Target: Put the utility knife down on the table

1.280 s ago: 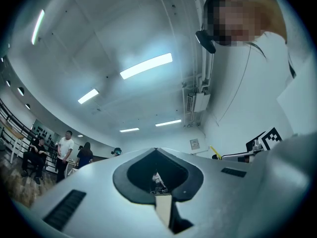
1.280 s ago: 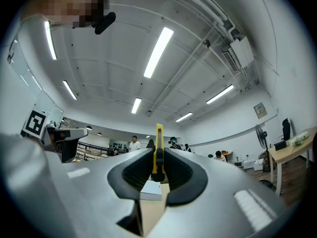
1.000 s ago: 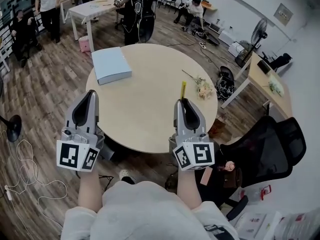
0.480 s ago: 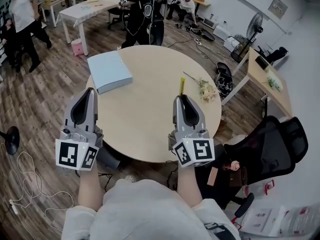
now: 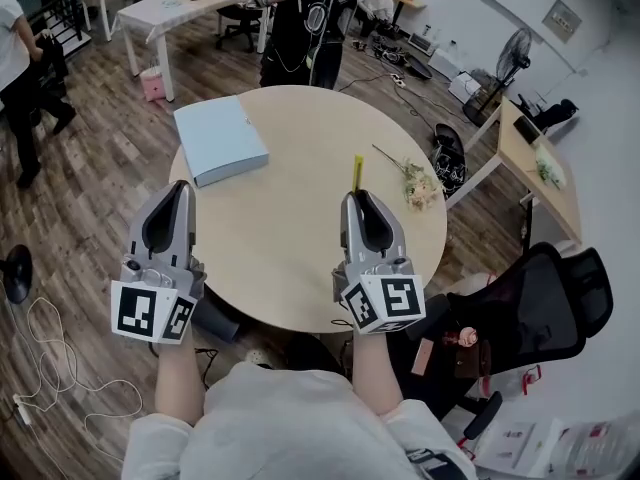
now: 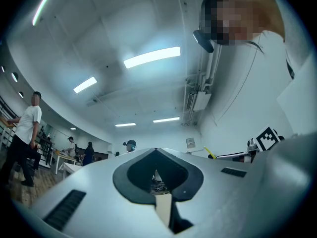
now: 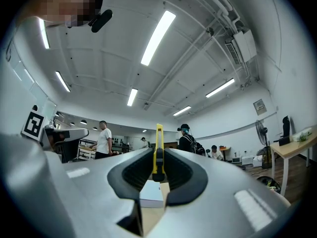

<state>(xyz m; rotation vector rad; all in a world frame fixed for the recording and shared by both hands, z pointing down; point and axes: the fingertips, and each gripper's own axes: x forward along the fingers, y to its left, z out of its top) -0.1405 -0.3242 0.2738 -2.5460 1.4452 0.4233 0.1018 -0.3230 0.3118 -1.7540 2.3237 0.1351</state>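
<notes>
Right gripper (image 5: 358, 199) jaws clamped on utility knife (image 5: 357, 171); yellow body projects past tips, above round table (image 5: 300, 258), not yet down. Left gripper (image 5: 181, 188) jaws together, empty. I judge it idle, clear of set-down.

Both forearms are held forward side by side, with the left claw (image 5: 182, 186) closed on nothing and the right claw (image 5: 357, 197) clamped on the utility knife (image 5: 357, 172).
</notes>
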